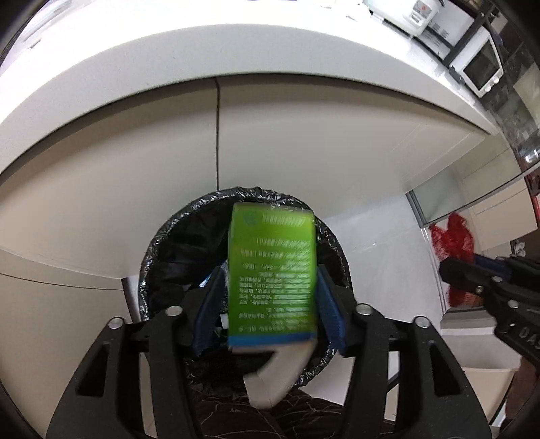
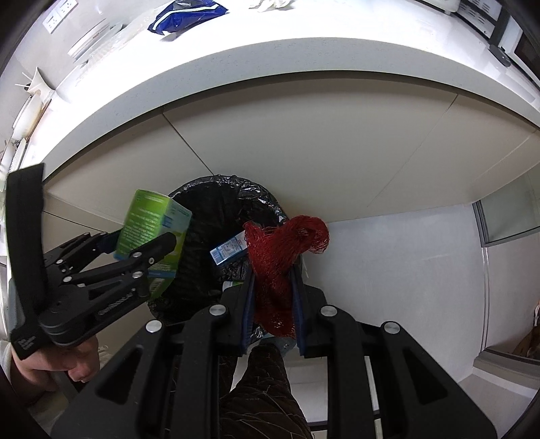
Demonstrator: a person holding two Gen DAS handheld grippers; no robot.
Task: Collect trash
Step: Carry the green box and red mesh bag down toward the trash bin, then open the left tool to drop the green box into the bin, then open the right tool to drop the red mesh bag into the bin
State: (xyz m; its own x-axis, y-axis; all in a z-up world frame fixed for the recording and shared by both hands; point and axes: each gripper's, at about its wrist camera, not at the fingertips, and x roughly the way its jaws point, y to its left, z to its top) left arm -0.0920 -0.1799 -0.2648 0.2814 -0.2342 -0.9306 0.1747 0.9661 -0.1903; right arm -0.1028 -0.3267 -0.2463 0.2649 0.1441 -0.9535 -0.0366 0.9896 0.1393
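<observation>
Now we hold the left gripper over the bin, its blue pads spread to either side of a green carton. From the left wrist view the pads look slightly clear of the carton, which is motion-blurred, so we cannot tell whether they grip it. From the right wrist view the carton sits between the left gripper's black fingers, tilted, just above the bin's left rim. Our right gripper is clamped on a red mesh bag, whose bunched top rises past the fingertips and hangs above the bin's right edge. Inside the black liner lies a blue-and-white box. The bin stands on the floor against white cabinet fronts, under the counter. On that counter lies a blue wrapper. Far right in the left wrist view, a microwave sits on the counter.
</observation>
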